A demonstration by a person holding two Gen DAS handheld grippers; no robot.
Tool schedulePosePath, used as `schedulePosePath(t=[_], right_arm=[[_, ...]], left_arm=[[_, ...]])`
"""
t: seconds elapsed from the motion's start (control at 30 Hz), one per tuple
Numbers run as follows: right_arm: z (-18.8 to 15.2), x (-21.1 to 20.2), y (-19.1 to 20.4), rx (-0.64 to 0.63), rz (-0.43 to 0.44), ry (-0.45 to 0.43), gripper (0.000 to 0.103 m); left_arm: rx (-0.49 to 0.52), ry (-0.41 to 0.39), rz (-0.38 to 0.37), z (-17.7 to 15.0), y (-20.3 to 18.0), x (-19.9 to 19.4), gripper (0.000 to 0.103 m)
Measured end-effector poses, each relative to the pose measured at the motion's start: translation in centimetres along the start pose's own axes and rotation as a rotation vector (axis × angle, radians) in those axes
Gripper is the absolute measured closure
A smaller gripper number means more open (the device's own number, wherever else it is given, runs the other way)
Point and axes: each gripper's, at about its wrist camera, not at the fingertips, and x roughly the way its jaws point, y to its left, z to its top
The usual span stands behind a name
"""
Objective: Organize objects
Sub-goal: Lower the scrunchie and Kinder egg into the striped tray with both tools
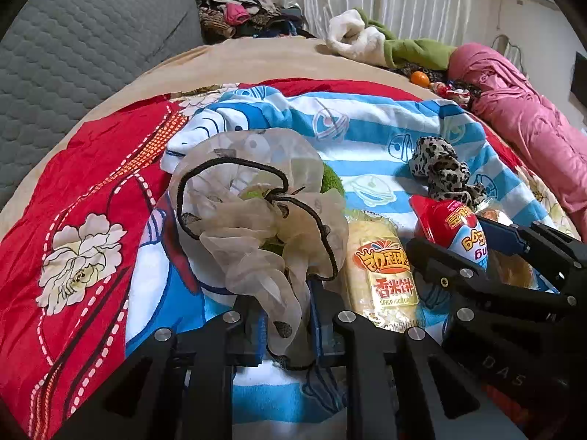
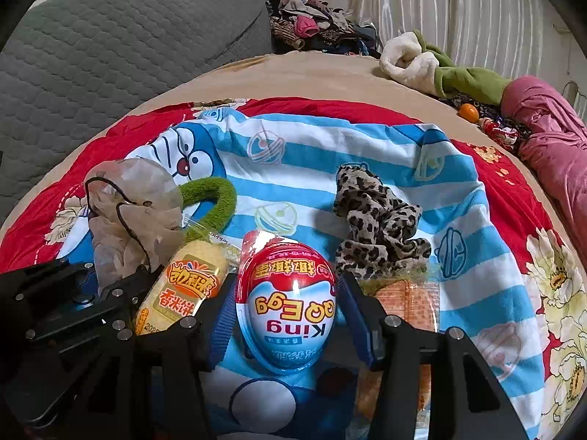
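Observation:
My left gripper (image 1: 286,315) is shut on a sheer beige scrunchie (image 1: 256,212) with a black elastic cord and holds it above the blue striped towel (image 1: 367,139). The scrunchie also shows in the right wrist view (image 2: 135,205). My right gripper (image 2: 290,311) is shut on a red, white and blue toy egg (image 2: 290,300) marked "King Egg"; the egg also shows in the left wrist view (image 1: 451,231). A yellow rice cake packet (image 1: 381,267) lies between the two grippers. A green fuzzy ring (image 2: 216,198) lies behind the scrunchie. A leopard-print scrunchie (image 2: 374,220) lies on the towel beyond the egg.
An orange snack packet (image 2: 411,300) lies under the right finger. The towel lies on a red flowered cover (image 1: 91,190) on a tan bed. A grey quilted cushion (image 1: 80,55) stands at the left. Pink bedding (image 1: 532,121), green and white clothing (image 1: 385,44) and an orange fruit (image 1: 420,79) lie at the far right.

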Motion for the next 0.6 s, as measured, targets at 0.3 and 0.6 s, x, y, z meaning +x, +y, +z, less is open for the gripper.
schedulePosePath(t=[0.3,0.6], right_arm=[[0.0,-0.2,0.0,-0.004,-0.01,0.002,0.048],[0.1,-1.2,-0.5,0.009,-0.024,-0.007,0.044]], left_arm=[[0.009,0.001,-0.012,-0.1,-0.3,-0.4,0.072],[-0.015,-0.025,0.027,0.0,0.5,-1.8,0.043]])
